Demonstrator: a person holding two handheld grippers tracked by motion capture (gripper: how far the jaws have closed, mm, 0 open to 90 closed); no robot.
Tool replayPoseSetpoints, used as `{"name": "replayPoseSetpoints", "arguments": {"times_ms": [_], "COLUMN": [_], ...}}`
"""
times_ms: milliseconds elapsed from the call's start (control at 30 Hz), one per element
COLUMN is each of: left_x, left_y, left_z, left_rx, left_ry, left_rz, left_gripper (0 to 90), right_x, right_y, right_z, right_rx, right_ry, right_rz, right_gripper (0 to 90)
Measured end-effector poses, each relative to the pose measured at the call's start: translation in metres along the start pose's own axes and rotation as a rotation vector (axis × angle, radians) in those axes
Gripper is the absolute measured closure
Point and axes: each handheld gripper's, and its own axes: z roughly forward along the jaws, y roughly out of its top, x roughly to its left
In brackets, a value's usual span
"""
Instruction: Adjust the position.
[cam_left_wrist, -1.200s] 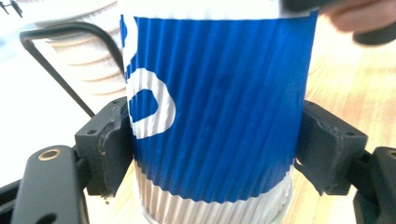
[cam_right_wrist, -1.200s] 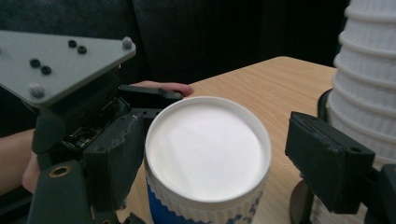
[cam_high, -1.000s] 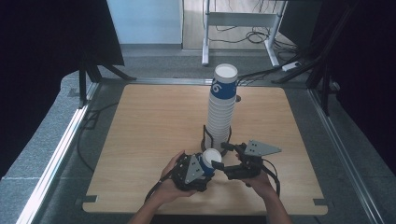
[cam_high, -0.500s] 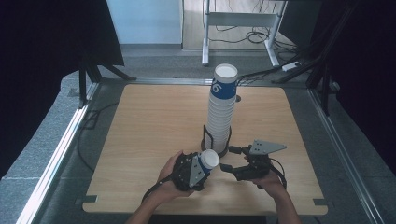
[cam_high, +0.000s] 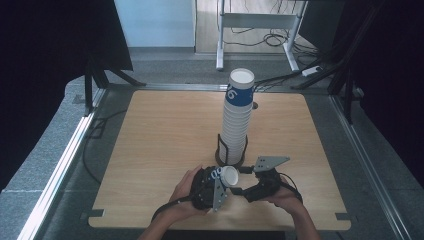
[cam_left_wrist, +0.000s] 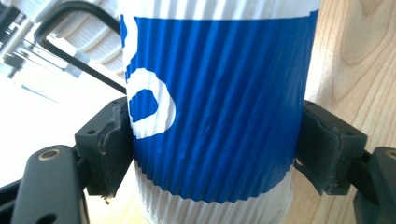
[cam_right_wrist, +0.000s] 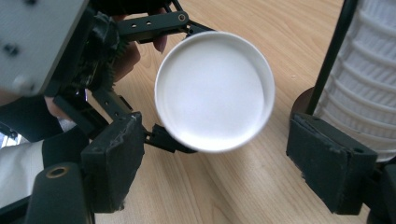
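A ribbed paper cup (cam_left_wrist: 219, 102), blue with a white figure and a white band, lies on its side in my left gripper (cam_left_wrist: 210, 154). Both black pads (cam_left_wrist: 109, 149) press on its wall. In the high view this cup (cam_high: 228, 175) sits near the table's front edge, between my left gripper (cam_high: 219, 184) and my right gripper (cam_high: 241, 189). The cup's white round end (cam_right_wrist: 215, 91) faces my right gripper (cam_right_wrist: 229, 172). Those jaws have just been opening, and the end hangs just ahead of them, touching neither pad.
A tall stack of white ribbed cups (cam_high: 236, 117), topped by a blue one, stands in a black wire holder (cam_high: 231, 156) just behind the hands. The stack (cam_right_wrist: 369, 84) is close to the right pad. The wooden table (cam_high: 160, 130) has bare room on the left.
My right gripper shifted slightly right and then back. The cup stays in my left gripper. The stack has not moved.
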Motion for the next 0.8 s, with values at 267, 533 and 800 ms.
{"name": "replayPoseSetpoints", "arguments": {"times_ms": [267, 533, 800], "left_x": [-0.010, -0.012, -0.007], "left_y": [0.005, 0.008, 0.009], "left_z": [0.000, -0.002, -0.003], "left_rx": [0.009, -0.004, -0.013], "left_ry": [0.029, 0.018, 0.016], "left_rz": [0.072, 0.070, 0.007], "left_gripper": [20.4, 20.2, 11.8], "right_x": [0.001, 0.001, -0.006], "right_y": [-0.001, -0.003, -0.004], "right_z": [0.011, 0.018, 0.014], "right_rx": [0.002, -0.012, -0.051], "right_ry": [0.016, 0.040, 0.055], "right_rz": [0.009, 0.025, 0.057], "right_gripper": [20.1, 25.9, 27.6]}}
